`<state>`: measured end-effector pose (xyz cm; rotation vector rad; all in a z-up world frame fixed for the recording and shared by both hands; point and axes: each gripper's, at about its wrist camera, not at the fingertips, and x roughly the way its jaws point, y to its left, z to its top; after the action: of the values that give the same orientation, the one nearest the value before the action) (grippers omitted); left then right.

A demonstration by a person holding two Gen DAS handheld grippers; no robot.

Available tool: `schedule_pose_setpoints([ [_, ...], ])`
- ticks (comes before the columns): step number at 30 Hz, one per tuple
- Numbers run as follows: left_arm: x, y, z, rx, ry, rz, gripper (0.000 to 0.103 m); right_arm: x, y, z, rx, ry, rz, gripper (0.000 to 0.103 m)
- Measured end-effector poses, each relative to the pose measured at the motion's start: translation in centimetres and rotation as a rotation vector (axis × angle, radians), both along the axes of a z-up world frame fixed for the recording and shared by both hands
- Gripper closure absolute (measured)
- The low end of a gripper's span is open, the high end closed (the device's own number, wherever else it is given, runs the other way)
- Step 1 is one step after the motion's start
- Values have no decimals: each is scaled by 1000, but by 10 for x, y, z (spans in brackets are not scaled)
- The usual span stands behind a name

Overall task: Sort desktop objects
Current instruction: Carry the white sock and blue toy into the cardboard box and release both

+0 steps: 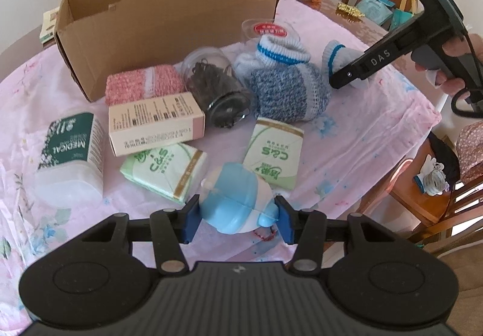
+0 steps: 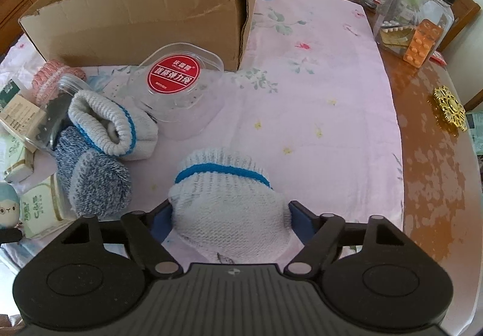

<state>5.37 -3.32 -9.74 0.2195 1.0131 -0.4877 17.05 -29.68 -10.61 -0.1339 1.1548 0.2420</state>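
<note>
White knitted sock with blue cuff band (image 2: pixel 229 200), on pink floral cloth (image 2: pixel 317 79), pinched by right gripper (image 2: pixel 231 221); blue-and-white plastic toy (image 1: pixel 235 203) clamped in left gripper (image 1: pixel 237 219); lift straight, clear brown cardboard box (image 2: pixel 135 13) rim before releasing.

Brightness: both views are evenly lit by soft daylight — nothing is lost to darkness.
Glare: patchy reflections are seen on the bare wooden tabletop (image 2: pixel 434 161).
Shadows: faint, soft-edged ones are cast on the pink cloth (image 2: pixel 317 88).
Distortion: straight edges are bowed near the rims — corners are blacked out.
Focus: distant clutter is slightly softened.
</note>
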Motion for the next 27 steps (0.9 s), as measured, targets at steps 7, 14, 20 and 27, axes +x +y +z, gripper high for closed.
schedule_pose_setpoints([
  [7,5,1,23,-16,-29,-8,53,-8,4,20,2,-27,34,22],
  [14,21,1,54,-34,-77,-6,53,-5,8,51,13,-72,89,22],
  [20,39,-2,77,-42,-125,-3,53,4,15,80,45,-127,133,22],
  [27,68,-6,99,-44,-168,21,53,20,26,108,65,-195,206,22],
])
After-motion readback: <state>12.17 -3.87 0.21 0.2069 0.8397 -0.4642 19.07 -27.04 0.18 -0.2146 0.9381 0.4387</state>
